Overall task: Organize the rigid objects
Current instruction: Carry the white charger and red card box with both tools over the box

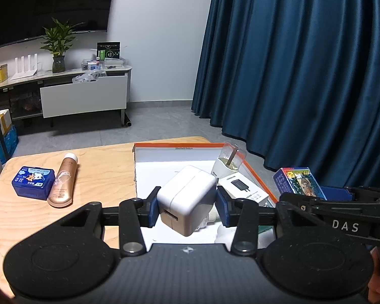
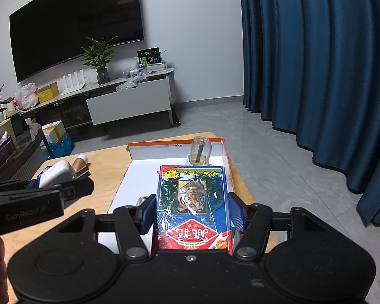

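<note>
My left gripper point(image 1: 186, 206) is shut on a white power adapter point(image 1: 187, 198), held above the near end of the shallow white box with an orange rim point(image 1: 164, 163). My right gripper point(image 2: 192, 211) is shut on a blue card box with a tiger picture point(image 2: 192, 202), also over that white box point(image 2: 139, 177). In the left wrist view the card box point(image 1: 300, 182) shows at the right. In the right wrist view the adapter point(image 2: 57, 174) shows at the left. A clear-capped small bottle point(image 1: 229, 160) and a white charger carton point(image 1: 243, 190) lie in the box.
On the wooden table point(image 1: 101, 167) left of the box lie a blue case point(image 1: 33, 182) and a rose-gold tube point(image 1: 63, 179). Beyond the table are grey floor, a low TV cabinet point(image 1: 83, 96) with a plant, and a blue curtain point(image 1: 304, 76) at the right.
</note>
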